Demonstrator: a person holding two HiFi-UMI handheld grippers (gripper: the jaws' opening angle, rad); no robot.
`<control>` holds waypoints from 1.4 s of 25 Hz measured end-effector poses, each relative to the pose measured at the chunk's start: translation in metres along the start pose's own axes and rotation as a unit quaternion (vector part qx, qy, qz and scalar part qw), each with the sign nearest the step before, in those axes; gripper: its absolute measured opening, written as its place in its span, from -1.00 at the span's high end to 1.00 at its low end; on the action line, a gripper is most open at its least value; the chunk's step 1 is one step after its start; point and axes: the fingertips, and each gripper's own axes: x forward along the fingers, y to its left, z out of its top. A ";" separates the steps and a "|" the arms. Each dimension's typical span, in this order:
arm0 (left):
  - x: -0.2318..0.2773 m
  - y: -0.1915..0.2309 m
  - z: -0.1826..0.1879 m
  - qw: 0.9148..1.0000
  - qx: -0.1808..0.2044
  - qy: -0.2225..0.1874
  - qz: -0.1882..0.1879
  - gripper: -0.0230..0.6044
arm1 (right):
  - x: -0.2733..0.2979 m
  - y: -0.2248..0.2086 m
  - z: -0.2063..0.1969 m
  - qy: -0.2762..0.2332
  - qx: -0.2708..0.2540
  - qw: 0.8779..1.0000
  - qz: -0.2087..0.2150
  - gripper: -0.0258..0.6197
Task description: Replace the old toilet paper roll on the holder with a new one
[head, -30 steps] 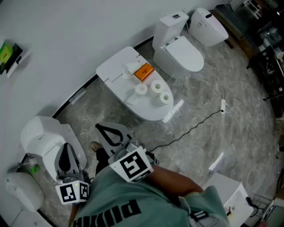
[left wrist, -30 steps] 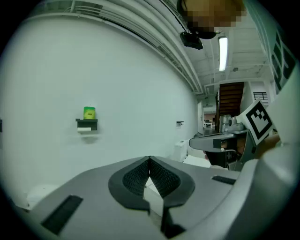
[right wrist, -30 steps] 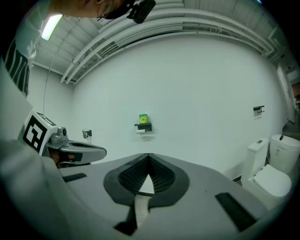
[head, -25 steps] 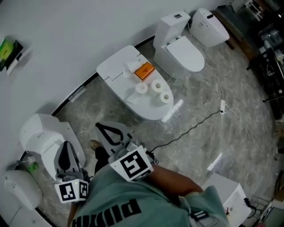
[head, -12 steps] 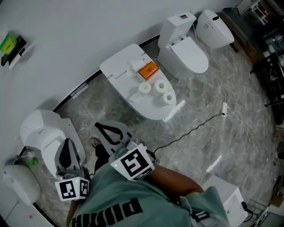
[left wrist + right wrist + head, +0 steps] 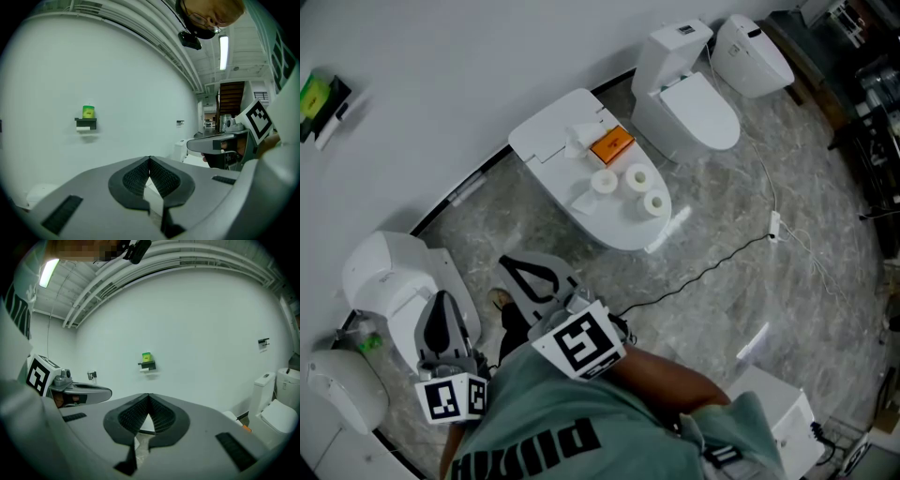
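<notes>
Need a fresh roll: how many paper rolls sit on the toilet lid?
3, in a cluster on the lid below the orange box: left roll, middle roll, and right roll nearest the front edge. None looks hidden.

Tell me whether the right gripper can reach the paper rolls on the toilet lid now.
Probably not from here: the right gripper is shut and hangs well short of the paper rolls on the toilet lid. Only floor lies between them.

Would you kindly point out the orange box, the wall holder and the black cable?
orange box (image 6: 612,147): head view, top face.
holder (image 6: 147,364): right gripper view, black shelf.
cable (image 6: 710,270): head view, middle stretch.
</notes>
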 end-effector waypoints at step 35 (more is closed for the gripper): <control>-0.007 0.058 -0.005 0.999 -0.019 0.008 0.050 0.91 | 0.056 0.030 0.008 0.014 -0.011 0.999 0.050 0.91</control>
